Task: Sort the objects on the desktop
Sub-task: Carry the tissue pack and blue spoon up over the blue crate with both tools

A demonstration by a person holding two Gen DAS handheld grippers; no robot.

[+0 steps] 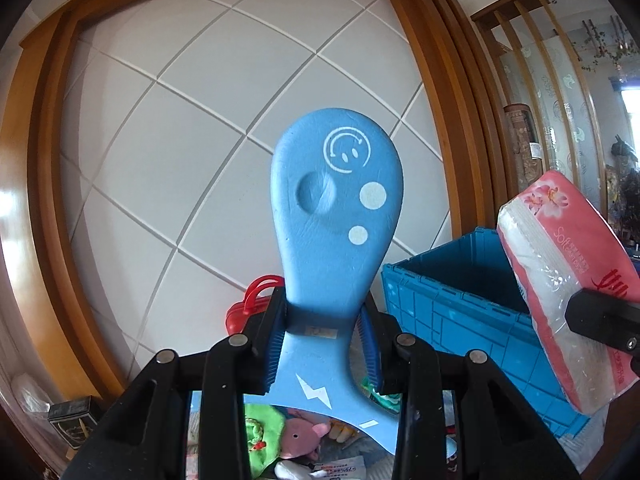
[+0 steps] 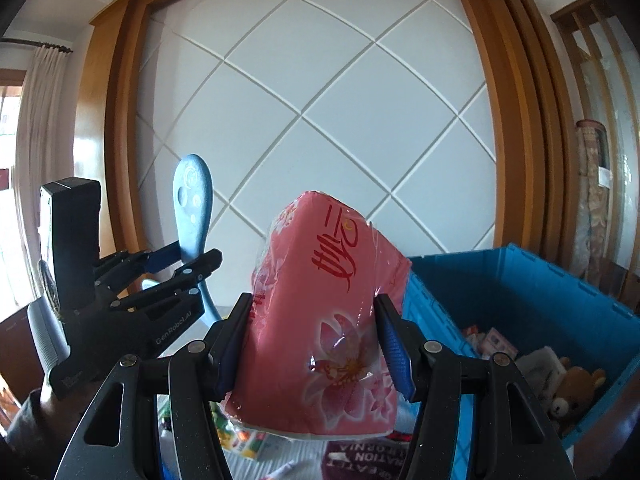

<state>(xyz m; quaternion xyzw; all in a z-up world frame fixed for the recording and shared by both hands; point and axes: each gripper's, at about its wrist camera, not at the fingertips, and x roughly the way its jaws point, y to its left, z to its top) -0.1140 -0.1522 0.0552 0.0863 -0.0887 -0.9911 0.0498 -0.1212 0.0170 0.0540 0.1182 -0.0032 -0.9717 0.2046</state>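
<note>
"Soft" in white on the pink tissue pack, which also bears red brush characters; "GenRobot.AI" on the left gripper body; a smiley sign and lightning bolt on the blue paddle.

Open air ahead of both grippers, up to white diamond-panelled wall. Blue crate open-topped at right, toys filling only part of its floor, room above rim. Left gripper with blue paddle just left of pink tissue pack, narrow gap between. Cluttered tabletop below. Red case low by wall.
</note>
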